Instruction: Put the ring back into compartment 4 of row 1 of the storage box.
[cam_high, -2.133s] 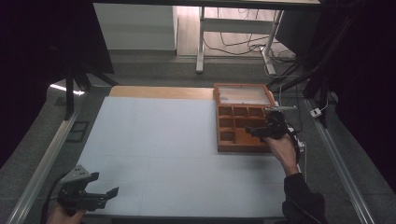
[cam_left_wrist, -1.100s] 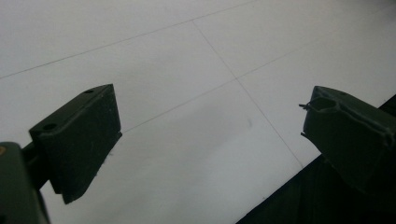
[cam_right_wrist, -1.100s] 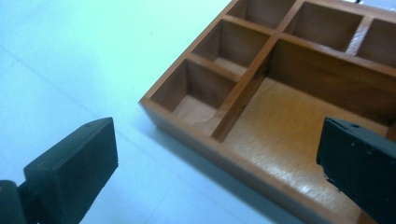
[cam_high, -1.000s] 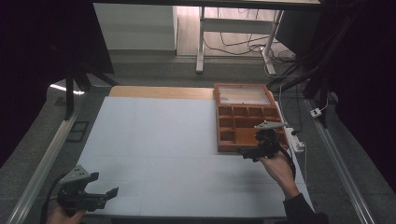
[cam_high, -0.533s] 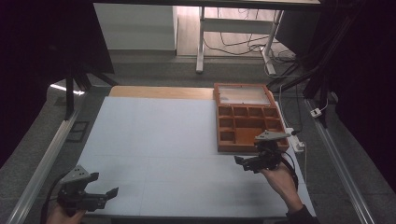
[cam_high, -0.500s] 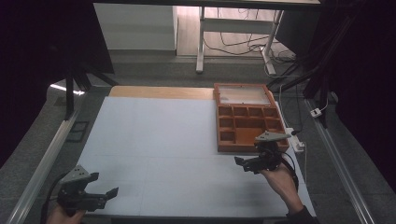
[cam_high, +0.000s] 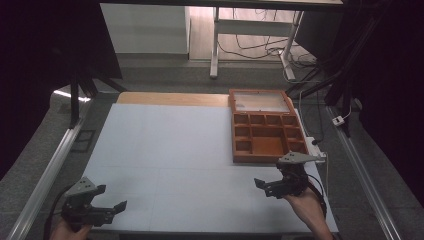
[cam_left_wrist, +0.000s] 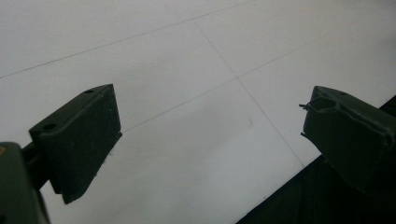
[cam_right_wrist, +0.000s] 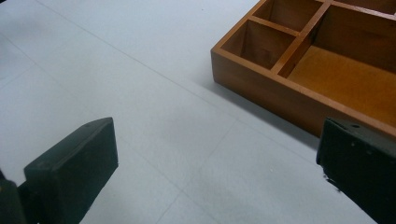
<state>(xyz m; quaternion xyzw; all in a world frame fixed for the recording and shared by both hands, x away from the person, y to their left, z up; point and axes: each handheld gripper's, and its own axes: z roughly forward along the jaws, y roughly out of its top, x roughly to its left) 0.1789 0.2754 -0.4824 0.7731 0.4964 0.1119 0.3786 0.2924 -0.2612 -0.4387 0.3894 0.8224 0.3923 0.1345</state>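
Note:
A brown wooden compartment box (cam_high: 266, 135) with its glazed lid (cam_high: 261, 101) laid open behind it sits at the table's right side; its compartments look empty. In the right gripper view the box's near corner (cam_right_wrist: 261, 77) lies ahead to the right. My right gripper (cam_high: 265, 186) hovers just in front of the box, open, nothing between its jaws (cam_right_wrist: 210, 168). My left gripper (cam_high: 112, 202) rests at the front left corner of the white table (cam_high: 165, 150), open and empty, over bare table near its edge (cam_left_wrist: 205, 135).
The white table surface is marked with thin grid lines. Metal rails (cam_high: 45, 180) run along both sides. A white cable and plug (cam_high: 340, 120) lie right of the box. Desk legs and cables (cam_high: 250, 45) stand on the floor beyond the far edge.
My right gripper has drawn back from over the box toward the front edge of the table, empty. The left gripper has stayed in place.

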